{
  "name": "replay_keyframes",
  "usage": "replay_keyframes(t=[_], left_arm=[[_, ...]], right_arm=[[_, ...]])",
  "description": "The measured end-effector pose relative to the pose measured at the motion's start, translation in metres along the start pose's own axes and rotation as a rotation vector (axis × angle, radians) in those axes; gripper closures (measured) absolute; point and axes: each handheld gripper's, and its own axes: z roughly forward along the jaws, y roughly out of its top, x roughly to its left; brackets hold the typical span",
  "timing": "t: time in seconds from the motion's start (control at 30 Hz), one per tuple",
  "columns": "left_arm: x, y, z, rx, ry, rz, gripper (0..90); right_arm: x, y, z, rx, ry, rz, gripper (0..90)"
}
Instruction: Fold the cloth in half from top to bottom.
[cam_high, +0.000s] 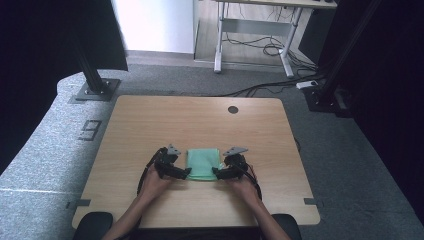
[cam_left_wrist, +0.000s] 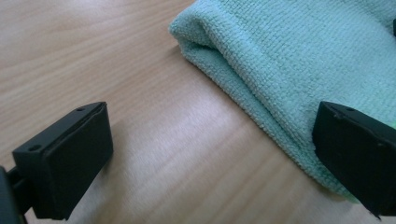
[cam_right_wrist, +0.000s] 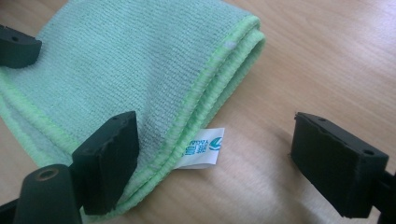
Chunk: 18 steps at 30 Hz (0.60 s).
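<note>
A folded mint-green cloth lies on the wooden table, near its front middle. My left gripper stands open at the cloth's left front corner. In the left gripper view one jaw is over bare wood and the other over the cloth, with the folded edge between them. My right gripper is open at the right front corner. In the right gripper view one jaw is over the cloth and the other over wood. A white label sticks out of the hem between them.
A round cable hole sits near the table's far edge. Black frame posts stand on the grey floor left and right of the table. A desk with white legs and cables stands behind. Across the cloth a jaw of the other gripper shows.
</note>
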Motion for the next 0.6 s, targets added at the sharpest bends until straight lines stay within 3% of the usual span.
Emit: replay_keyframes(t=[0.6], left_arm=[[0.017, 0.019, 0.016, 0.000, 0.021, -0.025, 0.0]], right_arm=[[-0.018, 0.012, 0.013, -0.019, -0.026, 0.025, 15.5]])
